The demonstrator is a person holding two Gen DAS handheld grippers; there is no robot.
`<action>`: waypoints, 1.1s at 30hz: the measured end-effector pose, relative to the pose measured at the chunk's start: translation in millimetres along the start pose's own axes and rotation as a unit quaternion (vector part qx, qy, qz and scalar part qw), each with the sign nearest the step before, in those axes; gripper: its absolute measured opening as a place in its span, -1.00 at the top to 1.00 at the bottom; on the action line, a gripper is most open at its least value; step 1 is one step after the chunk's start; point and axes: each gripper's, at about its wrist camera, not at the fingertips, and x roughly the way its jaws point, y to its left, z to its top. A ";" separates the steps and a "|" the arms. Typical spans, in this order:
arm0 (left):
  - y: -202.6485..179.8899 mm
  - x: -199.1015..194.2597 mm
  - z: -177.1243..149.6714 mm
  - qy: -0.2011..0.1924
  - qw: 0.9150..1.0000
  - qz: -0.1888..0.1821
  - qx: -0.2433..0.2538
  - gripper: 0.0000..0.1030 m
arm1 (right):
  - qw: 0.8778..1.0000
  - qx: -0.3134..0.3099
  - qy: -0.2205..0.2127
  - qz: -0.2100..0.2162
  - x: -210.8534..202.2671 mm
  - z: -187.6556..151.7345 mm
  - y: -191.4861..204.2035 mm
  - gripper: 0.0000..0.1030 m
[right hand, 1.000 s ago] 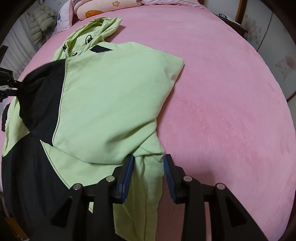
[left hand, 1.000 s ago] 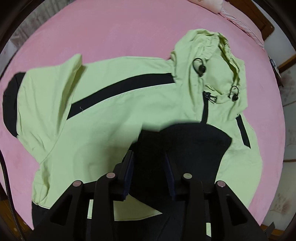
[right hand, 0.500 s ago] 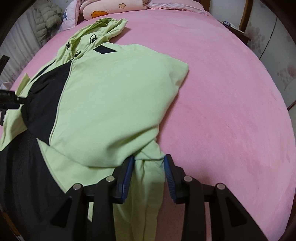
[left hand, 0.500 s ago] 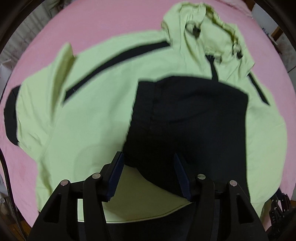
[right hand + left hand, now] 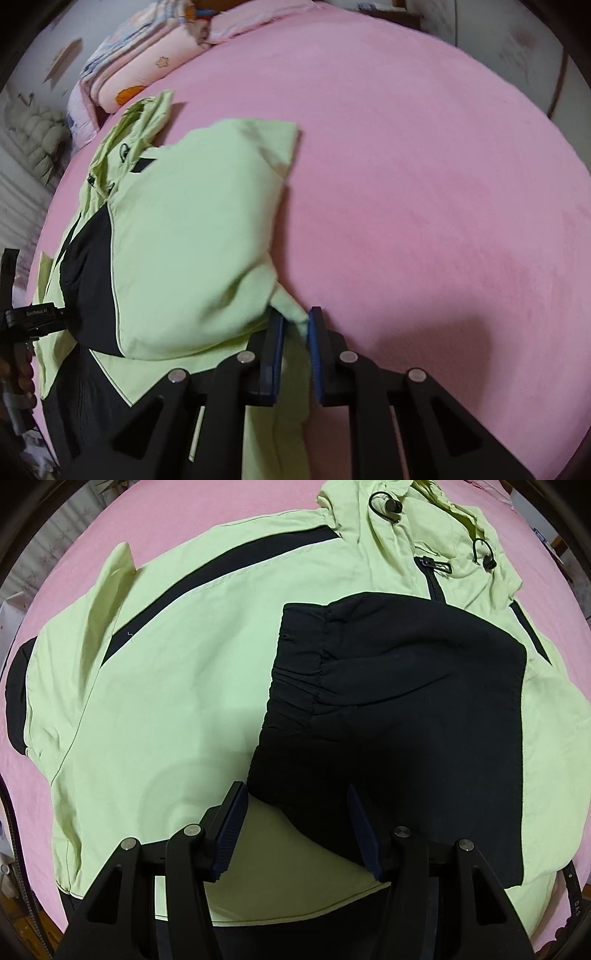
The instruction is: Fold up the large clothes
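Note:
A light green hooded jacket [image 5: 166,701] with black stripes lies spread on the pink bed [image 5: 221,502], hood [image 5: 424,528] at the far right. Its black sleeve end [image 5: 406,701] is folded across the chest and lies flat. My left gripper [image 5: 294,788] points straight down over the sleeve's near edge, open, pads clear of the cloth. In the right wrist view the jacket [image 5: 192,240] fills the left half. My right gripper [image 5: 295,314] is closing, and a bunched green fold of the jacket [image 5: 295,325] is pinched between its blue pads.
Pink sheet [image 5: 424,184] stretches wide to the right of the jacket. Pillows and folded bedding [image 5: 147,70] sit at the head of the bed. A pale padded coat [image 5: 37,136] hangs at the far left. The left gripper's body [image 5: 33,317] and a hand [image 5: 18,373] show at that edge.
The left jaws spread and let go of the black sleeve, which now lies flat; that gripper sank closer. The right jaws narrowed onto the green fold, and the right gripper shifted and rolled.

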 end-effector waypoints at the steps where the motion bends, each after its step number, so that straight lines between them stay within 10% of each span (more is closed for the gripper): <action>1: 1.1 0.1 -1.1 0.000 1.000 -0.001 0.000 -0.06 | 1.000 -0.005 0.003 -0.006 -1.7 -1.3 0.0 0.77; 6: 11.4 -0.5 -5.1 0.014 0.999 -0.027 -0.014 0.02 | 1.000 -0.006 0.020 0.007 -20.9 -6.9 -12.1 0.79; 13: 19.6 -9.9 -16.4 0.025 0.997 -0.075 -0.023 0.83 | 0.996 -0.030 0.043 0.071 -23.2 -18.3 11.6 0.79; 33: 58.3 -31.8 -1.0 0.033 0.990 -0.118 -0.065 0.86 | 0.990 0.076 0.010 0.120 -21.5 -1.6 -3.7 0.97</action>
